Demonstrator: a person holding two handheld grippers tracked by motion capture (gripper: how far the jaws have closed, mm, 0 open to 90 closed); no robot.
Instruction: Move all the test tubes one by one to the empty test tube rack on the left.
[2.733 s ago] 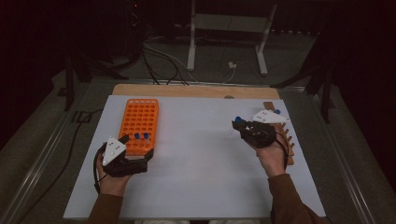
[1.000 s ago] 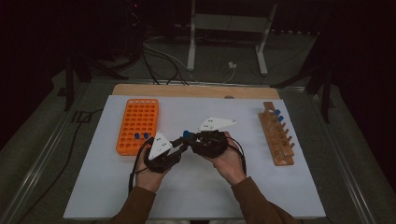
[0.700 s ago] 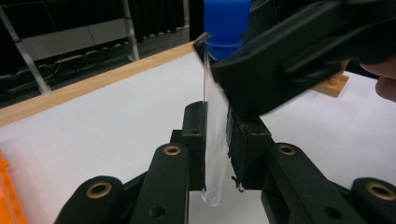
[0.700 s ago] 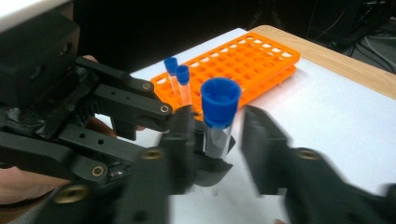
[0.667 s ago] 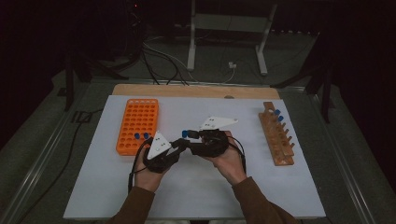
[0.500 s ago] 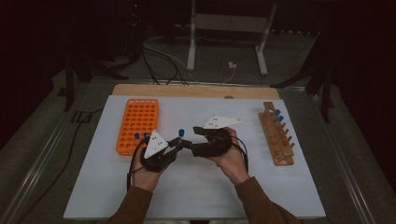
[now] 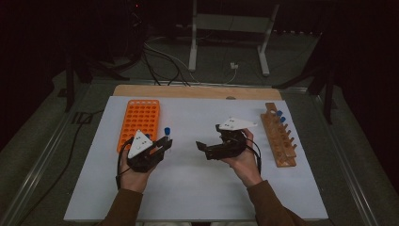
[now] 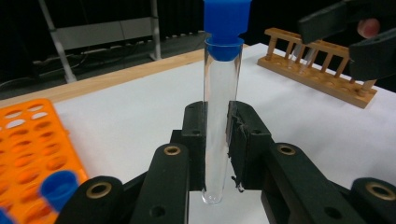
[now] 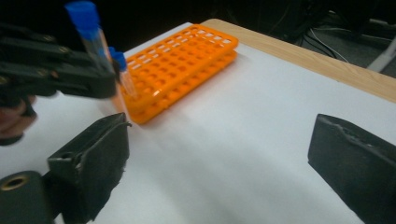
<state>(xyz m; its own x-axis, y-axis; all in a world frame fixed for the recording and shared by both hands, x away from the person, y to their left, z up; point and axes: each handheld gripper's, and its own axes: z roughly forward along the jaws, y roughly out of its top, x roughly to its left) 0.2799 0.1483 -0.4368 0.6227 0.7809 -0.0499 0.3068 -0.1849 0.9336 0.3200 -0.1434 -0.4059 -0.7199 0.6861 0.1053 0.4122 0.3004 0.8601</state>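
Left gripper point(image 7: 162, 144) at about 8 o'clock on the white table point(image 7: 188, 188), clamped on a clear test tube point(image 8: 218, 116) with a blue cap point(image 8: 226, 21); tube upright between the 2 black pads, lower end just below them and clear of the table in the left gripper view. Same tube seen at about 10 o'clock in the right gripper view point(image 9: 93, 35), just in front of the orange rack point(image 9: 182, 60). Right gripper point(image 7: 207, 149) near the table's centre, jaws spread wide and holding nothing, pointing toward 9 o'clock at the left gripper, apart from it. Orange rack point(image 7: 140, 120) at 10 o'clock, just beyond the left gripper, with another blue-capped tube point(image 9: 122, 70) standing in its near end. Wooden rack point(image 7: 280, 139) at 3 o'clock with blue-capped tubes point(image 7: 279, 115) at its far end, beside the right hand point(image 7: 242, 157).
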